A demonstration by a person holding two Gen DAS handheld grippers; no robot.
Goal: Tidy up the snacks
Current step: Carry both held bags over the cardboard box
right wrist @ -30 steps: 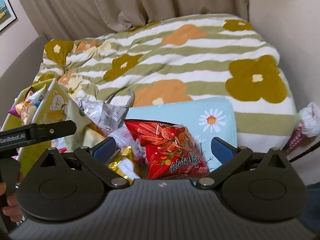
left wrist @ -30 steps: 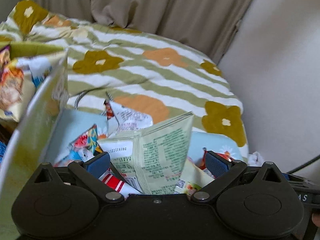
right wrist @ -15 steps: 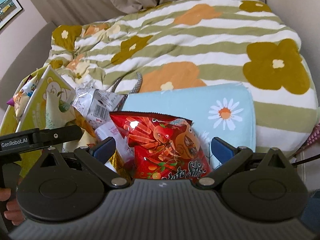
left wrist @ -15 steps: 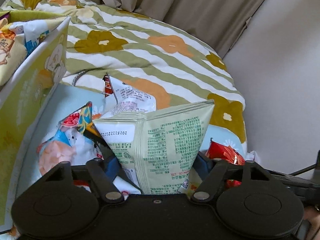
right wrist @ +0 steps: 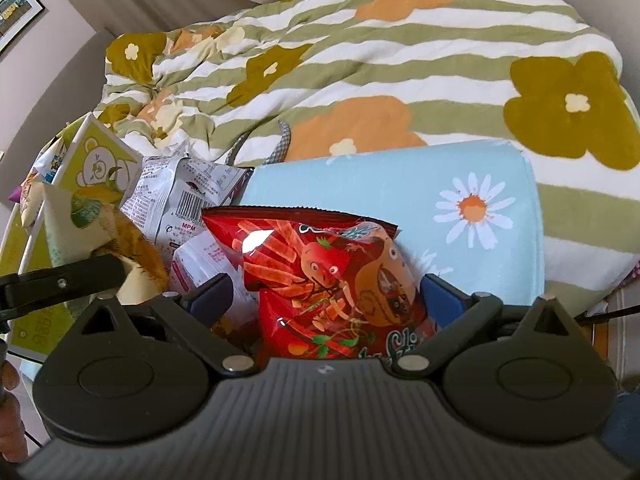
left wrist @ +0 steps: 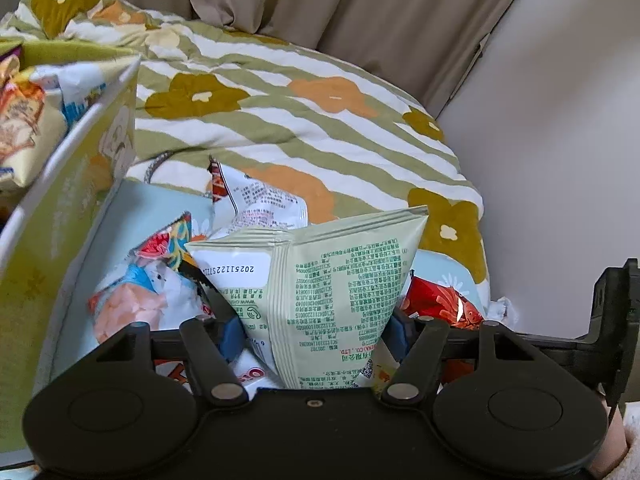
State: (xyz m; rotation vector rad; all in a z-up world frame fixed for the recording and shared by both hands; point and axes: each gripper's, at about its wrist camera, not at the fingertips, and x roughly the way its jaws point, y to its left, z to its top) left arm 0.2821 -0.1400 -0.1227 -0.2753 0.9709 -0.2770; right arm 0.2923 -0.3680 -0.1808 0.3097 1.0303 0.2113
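Two hand-held grippers are in my hands, both over a bed covered by a striped quilt (right wrist: 360, 60) with olive and orange flowers. My left hand-held gripper (left wrist: 316, 326) is clamped on a pale green packet (left wrist: 332, 292), which stands upright between the blue pads. My right hand-held gripper (right wrist: 326, 292) has its fingers spread apart, with a red bag (right wrist: 332, 276) lying between them, and I cannot tell if either pad touches it. Both snacks sit among a heap of packets on a light blue daisy cloth (right wrist: 460, 200) spread over the quilt. A white packet (right wrist: 188, 196) with a barcode lies just beyond the red bag. To the left stands a yellow-green box (left wrist: 60, 220) holding more snacks. Beige curtains (left wrist: 360, 4) hang behind the bed, a plain wall (left wrist: 560, 140) runs along its right side, and a framed picture (right wrist: 16, 12) hangs at the far left.
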